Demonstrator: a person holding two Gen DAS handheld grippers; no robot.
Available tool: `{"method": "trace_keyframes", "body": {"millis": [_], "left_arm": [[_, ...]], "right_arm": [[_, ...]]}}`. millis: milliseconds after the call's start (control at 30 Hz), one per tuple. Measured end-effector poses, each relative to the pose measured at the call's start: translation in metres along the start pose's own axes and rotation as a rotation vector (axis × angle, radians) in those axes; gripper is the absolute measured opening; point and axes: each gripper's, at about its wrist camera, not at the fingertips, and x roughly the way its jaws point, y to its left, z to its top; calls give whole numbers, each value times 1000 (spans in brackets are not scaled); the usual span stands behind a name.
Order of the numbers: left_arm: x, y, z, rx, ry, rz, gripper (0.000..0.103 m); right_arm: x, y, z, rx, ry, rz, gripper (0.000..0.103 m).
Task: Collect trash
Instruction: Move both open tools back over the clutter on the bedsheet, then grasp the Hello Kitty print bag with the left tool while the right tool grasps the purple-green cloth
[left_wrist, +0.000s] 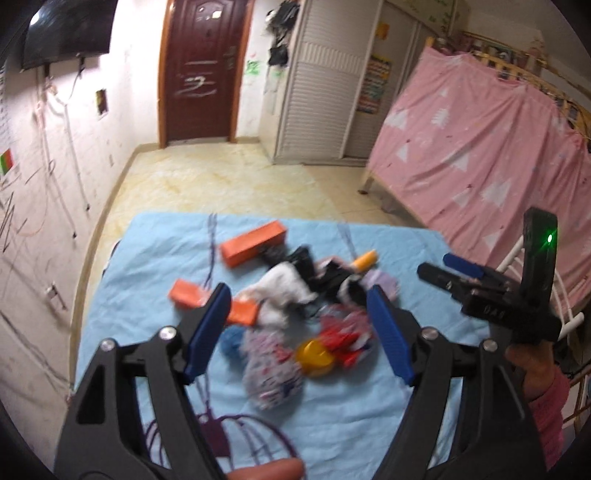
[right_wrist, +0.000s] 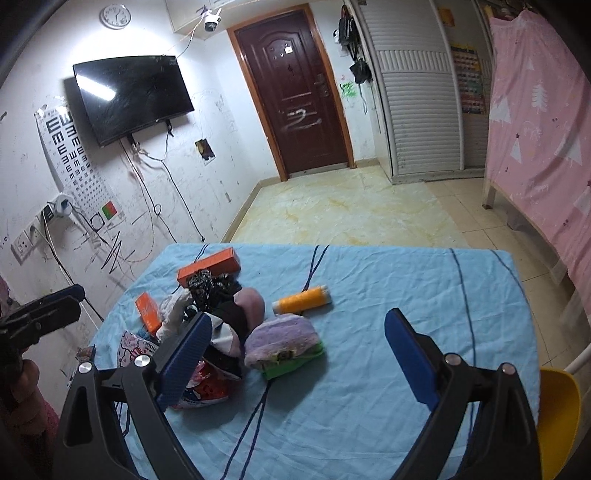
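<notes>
The left gripper (left_wrist: 297, 332) hangs with jaws spread wide, holding nothing, above the trash pile (left_wrist: 295, 314) heaped toward the table's (right_wrist: 406, 295) left edge. The right gripper (right_wrist: 299, 354) is likewise wide apart and empty, near the middle.

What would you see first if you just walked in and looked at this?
A messy pile of clutter sits in the middle of the light blue cloth over the table, with an orange box at its far edge and an orange bottle lying apart on its right. Behind, a dark red door stands shut. The left gripper and right gripper are both open above the cloth.
</notes>
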Motion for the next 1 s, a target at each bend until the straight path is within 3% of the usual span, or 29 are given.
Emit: {"method": "trace_keyframes", "body": {"millis": [433, 733, 800, 833, 1000], "left_arm": [[26, 17, -43, -33, 132, 14, 72], [46, 17, -53, -49, 218, -25, 52], [51, 17, -55, -51, 242, -35, 31], [52, 17, -55, -53, 247, -40, 28], [46, 13, -57, -42, 236, -76, 21]], "right_arm": [[26, -4, -2, 7, 58, -2, 88], [43, -3, -6, -7, 100, -7, 88], [46, -2, -7, -12, 109, -8, 88], [47, -1, -8, -14, 113, -8, 88], [54, 2, -9, -32, 132, -19, 88]]}}
